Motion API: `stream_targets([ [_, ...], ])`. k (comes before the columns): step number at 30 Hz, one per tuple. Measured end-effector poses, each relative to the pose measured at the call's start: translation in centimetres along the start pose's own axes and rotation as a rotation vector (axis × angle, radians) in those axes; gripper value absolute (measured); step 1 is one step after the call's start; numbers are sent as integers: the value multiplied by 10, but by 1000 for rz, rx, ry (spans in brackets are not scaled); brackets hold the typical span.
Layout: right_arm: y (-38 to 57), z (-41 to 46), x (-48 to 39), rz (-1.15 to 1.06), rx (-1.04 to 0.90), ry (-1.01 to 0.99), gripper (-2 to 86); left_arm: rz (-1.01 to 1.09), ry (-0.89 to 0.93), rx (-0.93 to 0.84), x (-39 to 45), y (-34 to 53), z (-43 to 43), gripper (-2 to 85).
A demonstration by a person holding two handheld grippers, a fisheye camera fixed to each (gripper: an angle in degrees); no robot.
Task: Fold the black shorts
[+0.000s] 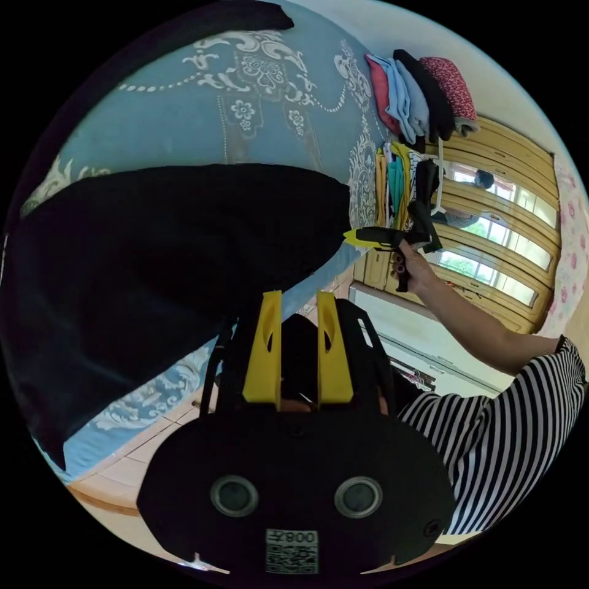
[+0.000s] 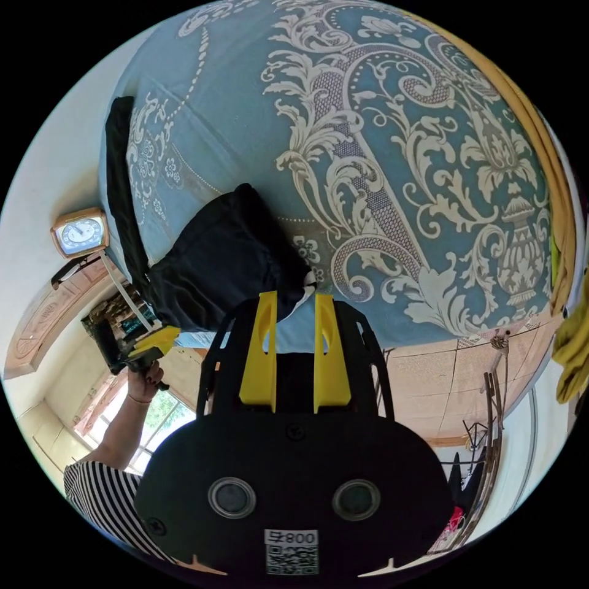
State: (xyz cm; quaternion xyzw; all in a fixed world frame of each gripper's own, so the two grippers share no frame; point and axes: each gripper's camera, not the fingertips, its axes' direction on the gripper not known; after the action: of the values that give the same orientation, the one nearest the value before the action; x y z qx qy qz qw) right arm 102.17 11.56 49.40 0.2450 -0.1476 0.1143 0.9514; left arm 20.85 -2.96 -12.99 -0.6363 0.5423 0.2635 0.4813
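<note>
In the left gripper view, the black shorts (image 1: 165,257) lie spread on a bed with a blue patterned bedspread (image 1: 245,104), near the bed's near edge, just beyond the left tool (image 1: 299,300). That tool's two yellow jaws stand parallel with a gap between them, spread, with dark cloth or shadow behind the gap; whether they touch the shorts I cannot tell. To the right, a hand (image 1: 412,270) holds the right tool (image 1: 356,238), whose yellow tip points at the right end of the shorts; from here its jaws cannot be judged. Far right on the bed sits a pile of folded clothes (image 1: 423,92), and a striped sleeve (image 1: 491,442) shows near right.

In the right gripper view, the shorts (image 2: 227,264) lie bunched on the bedspread (image 2: 399,153) at the bed's edge, just past the right tool (image 2: 294,304). Its jaws are spread, with a corner of the shorts and a white tag (image 2: 307,285) by the tips. At left, the other hand (image 2: 144,377) holds the left tool (image 2: 153,340) against the far end of the shorts. A clock (image 2: 80,233) stands at far left.
</note>
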Motion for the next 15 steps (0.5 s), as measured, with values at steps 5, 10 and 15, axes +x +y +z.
stream_targets([
  [5, -16, -4, 15, -38, 20, 61, 74, 201, -121, -32, 66, -96, 26, 94],
  [10, -23, -16, 28, -75, 53, 30, 72, 465, -304, -61, 142, -179, 47, 103],
  [15, -29, -28, 39, -100, 72, -4, 62, 653, -516, -205, 192, -233, 77, 68],
])
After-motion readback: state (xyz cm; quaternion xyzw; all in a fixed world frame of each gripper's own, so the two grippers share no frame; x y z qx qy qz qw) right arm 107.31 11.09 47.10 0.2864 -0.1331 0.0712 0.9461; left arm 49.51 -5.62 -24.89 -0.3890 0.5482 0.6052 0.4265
